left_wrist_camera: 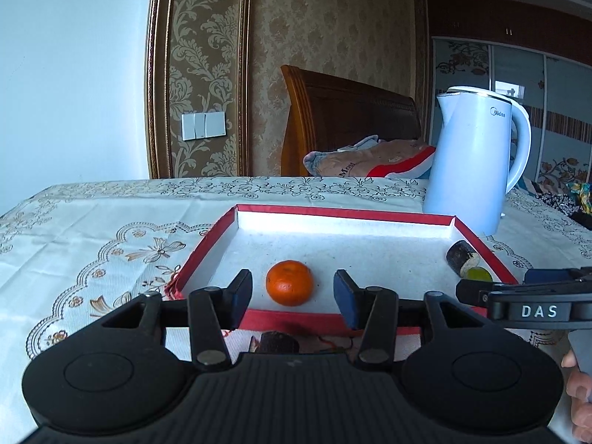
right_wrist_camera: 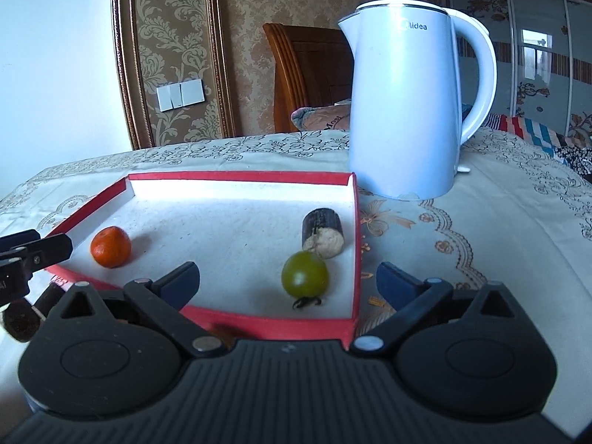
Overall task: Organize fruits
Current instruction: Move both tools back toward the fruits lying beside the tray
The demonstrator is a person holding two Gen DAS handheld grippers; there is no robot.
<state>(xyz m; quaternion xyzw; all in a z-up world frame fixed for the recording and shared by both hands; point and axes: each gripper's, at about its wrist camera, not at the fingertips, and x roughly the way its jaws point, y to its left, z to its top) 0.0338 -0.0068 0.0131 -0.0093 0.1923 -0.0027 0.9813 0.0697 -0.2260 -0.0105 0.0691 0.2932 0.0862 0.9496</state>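
Orange mandarin [left_wrist_camera: 289, 282] sits inside the tray [left_wrist_camera: 407, 218], near its front wall, between your spread, empty left gripper [left_wrist_camera: 293, 294]. It may roll if one pad touches first. Right gripper [right_wrist_camera: 288, 281] gapes too.

We see bare floor across the tray's [right_wrist_camera: 236, 177] middle; the kettle [right_wrist_camera: 403, 111] blocks beyond its far right corner.

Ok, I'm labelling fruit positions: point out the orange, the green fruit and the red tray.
orange [left_wrist_camera: 289, 282], left wrist view, middle of its peel.
green fruit [right_wrist_camera: 305, 274], right wrist view, centre of its skin.
red tray [right_wrist_camera: 240, 176], right wrist view, far rim.
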